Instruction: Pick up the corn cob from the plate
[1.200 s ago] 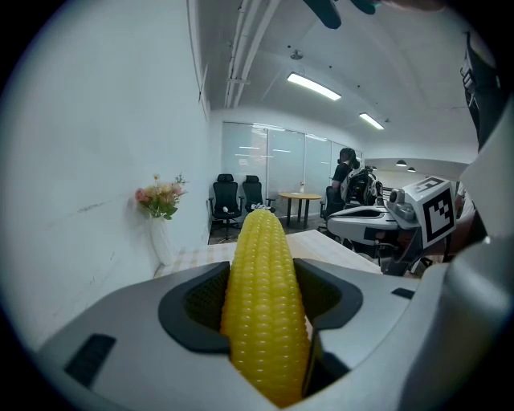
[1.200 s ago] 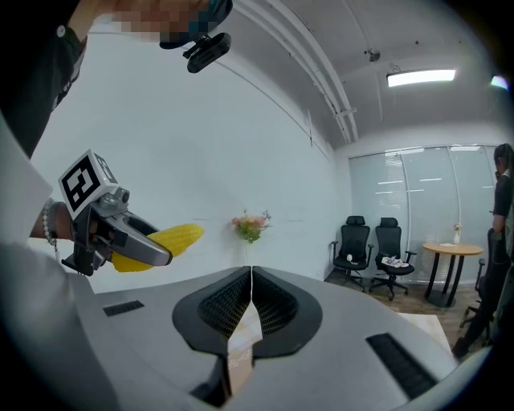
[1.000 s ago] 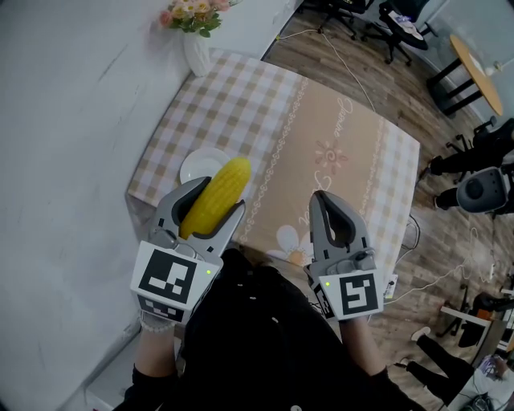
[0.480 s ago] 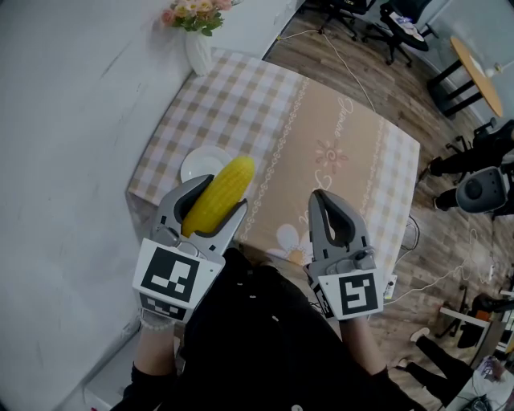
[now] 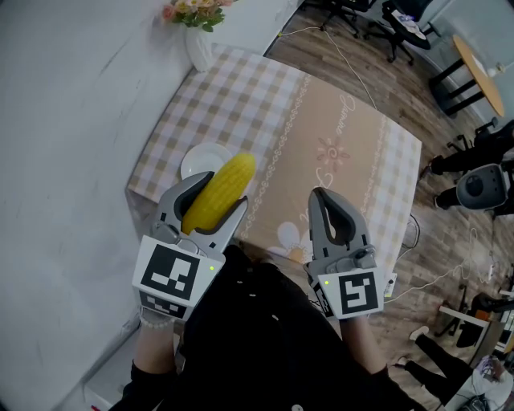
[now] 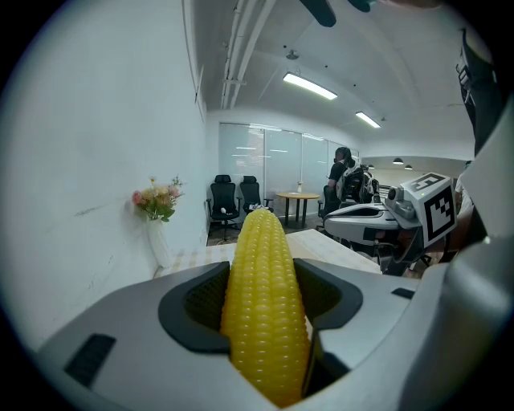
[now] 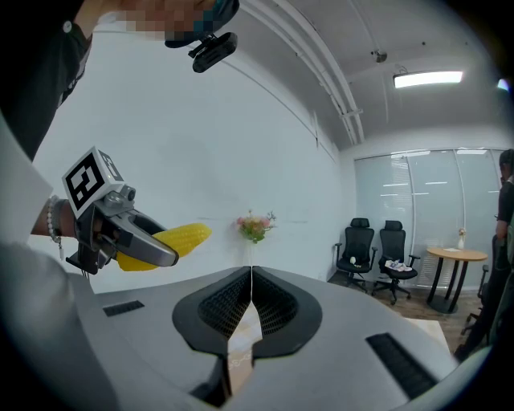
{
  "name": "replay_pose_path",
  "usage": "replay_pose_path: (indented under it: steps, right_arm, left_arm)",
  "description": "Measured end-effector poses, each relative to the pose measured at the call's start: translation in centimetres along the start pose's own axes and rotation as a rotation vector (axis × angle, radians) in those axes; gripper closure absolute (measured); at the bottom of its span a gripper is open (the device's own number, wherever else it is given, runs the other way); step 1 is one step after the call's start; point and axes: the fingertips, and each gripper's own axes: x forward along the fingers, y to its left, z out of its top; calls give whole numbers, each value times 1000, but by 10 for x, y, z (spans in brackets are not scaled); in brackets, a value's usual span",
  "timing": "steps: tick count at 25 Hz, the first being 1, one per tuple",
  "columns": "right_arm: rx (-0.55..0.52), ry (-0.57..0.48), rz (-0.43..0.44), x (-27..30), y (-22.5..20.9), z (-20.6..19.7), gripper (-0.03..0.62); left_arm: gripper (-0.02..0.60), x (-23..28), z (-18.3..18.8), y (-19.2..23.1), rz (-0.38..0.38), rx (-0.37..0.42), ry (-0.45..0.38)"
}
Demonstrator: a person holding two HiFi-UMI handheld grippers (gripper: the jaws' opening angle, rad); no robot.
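A yellow corn cob [image 5: 217, 193] is clamped lengthwise between the jaws of my left gripper [image 5: 215, 193], held high above the table with its tip pointing away from me. The left gripper view shows the corn cob [image 6: 263, 301] filling the gap between the jaws of that gripper [image 6: 265, 301]. The small white plate [image 5: 201, 160] lies bare on the checked tablecloth, partly hidden behind the cob. My right gripper [image 5: 323, 204] is shut with nothing in it, held level beside the left one. From the right gripper view [image 7: 251, 301] the corn cob [image 7: 165, 243] shows at the left.
A table [image 5: 321, 144] with a checked and beige cloth stands below. A white vase of flowers [image 5: 195, 42] sits at its far left corner against the wall. Office chairs [image 5: 377, 20] and a round table [image 5: 478, 68] stand on the wooden floor beyond.
The left gripper with the corn cob has drifted very slightly up and to the right. The right gripper has stayed where it was.
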Motion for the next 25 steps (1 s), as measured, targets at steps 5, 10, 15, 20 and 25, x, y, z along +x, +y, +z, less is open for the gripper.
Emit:
replay_pose_path:
  steps: [5,10,15,20,25]
  right_arm:
    - [-3,3,0,1,-1,-1,553]
    - [3,7,-5,2,-3,-2,553]
    - [6,8,-7,2,-5,-3,553]
    - [7,12,-9,3,-5,-5,553]
    - [7,14,-7,3,-5,-6,553]
  left_arm:
    - [327,1,0,0,0,1,2]
    - [325,5,1,0,-7,5,4]
    - [325,7,1,-1,-11,7,10]
    - [325,8,-1,-2,-14,7,14]
    - [325,9,-3,-2,-17,9,18]
